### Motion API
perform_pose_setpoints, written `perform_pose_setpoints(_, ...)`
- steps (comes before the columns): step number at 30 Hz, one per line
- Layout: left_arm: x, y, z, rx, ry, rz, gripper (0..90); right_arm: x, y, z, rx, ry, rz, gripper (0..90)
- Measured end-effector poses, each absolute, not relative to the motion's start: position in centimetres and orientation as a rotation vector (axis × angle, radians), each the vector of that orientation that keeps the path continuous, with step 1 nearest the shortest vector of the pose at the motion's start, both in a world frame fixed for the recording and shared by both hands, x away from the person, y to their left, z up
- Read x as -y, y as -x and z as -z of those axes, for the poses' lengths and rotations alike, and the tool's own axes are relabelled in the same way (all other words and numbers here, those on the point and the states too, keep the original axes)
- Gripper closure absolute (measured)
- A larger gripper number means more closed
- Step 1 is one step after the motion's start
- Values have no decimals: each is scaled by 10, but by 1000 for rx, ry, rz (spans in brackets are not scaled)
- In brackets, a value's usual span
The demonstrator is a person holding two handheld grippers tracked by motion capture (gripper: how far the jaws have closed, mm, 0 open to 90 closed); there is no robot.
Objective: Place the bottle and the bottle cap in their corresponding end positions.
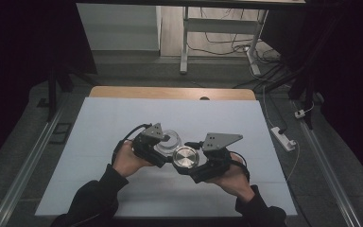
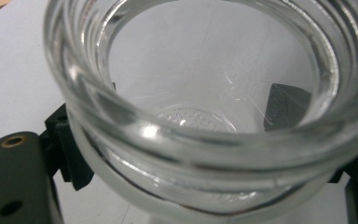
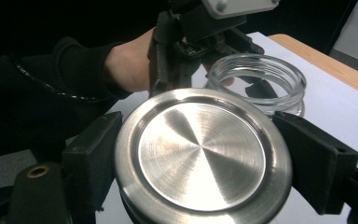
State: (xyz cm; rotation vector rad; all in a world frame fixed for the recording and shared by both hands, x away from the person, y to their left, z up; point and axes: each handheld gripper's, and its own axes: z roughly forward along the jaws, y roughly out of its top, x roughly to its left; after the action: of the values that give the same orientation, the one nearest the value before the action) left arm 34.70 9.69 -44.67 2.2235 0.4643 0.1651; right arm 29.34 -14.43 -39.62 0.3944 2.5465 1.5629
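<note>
Right gripper view: lid [image 3: 201, 154] between jaws.

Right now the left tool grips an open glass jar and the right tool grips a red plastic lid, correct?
Not quite. The right tool grips a silver metal lid, as the right gripper view shows. The left tool does grip the open glass jar.

Sleeves: black, long, ending at both wrists.
Left gripper [image 1: 163, 147]: black body, grey three-cornered plate with screws, black cable looping off it.
Right gripper [image 1: 189, 166]: black jaws, brass-ringed hole beside the plate's base.
</note>
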Motion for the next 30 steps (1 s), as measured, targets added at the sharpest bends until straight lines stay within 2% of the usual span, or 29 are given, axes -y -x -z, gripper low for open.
perform_pose_setpoints(30,-82,-358,445,-445,-2244,-197,157,136,-284,416,-2550,-380,-1478,184)
